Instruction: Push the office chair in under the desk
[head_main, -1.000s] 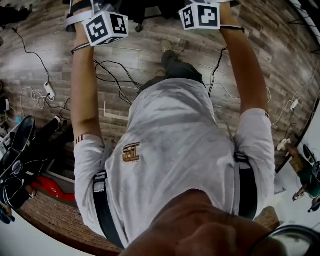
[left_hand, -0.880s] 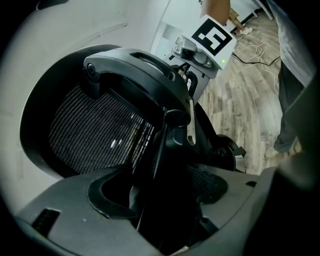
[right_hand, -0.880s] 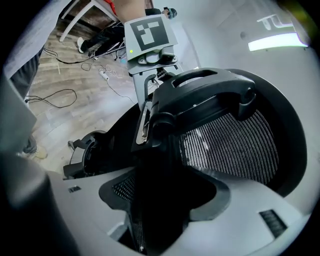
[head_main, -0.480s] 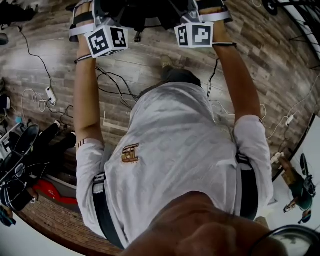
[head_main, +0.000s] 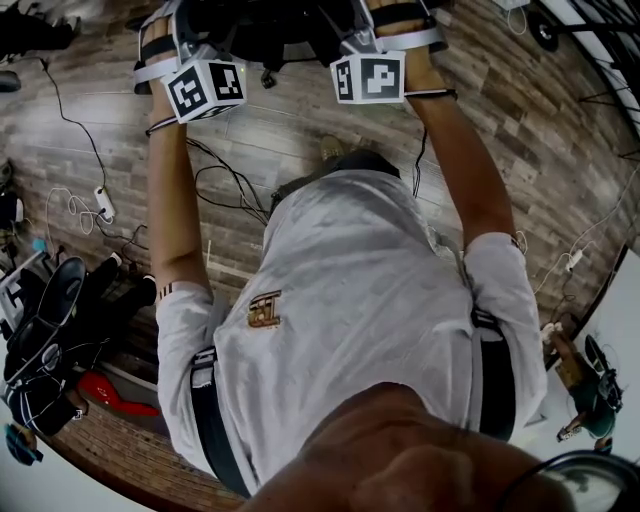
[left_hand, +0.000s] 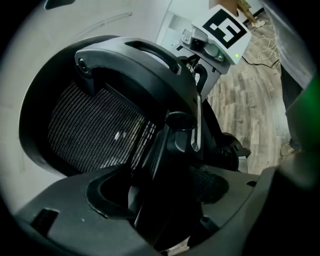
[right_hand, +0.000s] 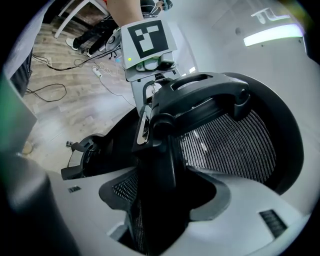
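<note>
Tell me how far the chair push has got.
Done: left gripper and right gripper are clamped on the office chair's back, below the headrest. In hand: the push, arms stretched forward. Left: getting it under the desk; no desk clearly shows, so remaining travel is unclear.

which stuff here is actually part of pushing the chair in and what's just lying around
Job: office chair; left gripper and right gripper, both clamped on its back frame.
Lying about: floor cables, white power strip, red object.
</note>
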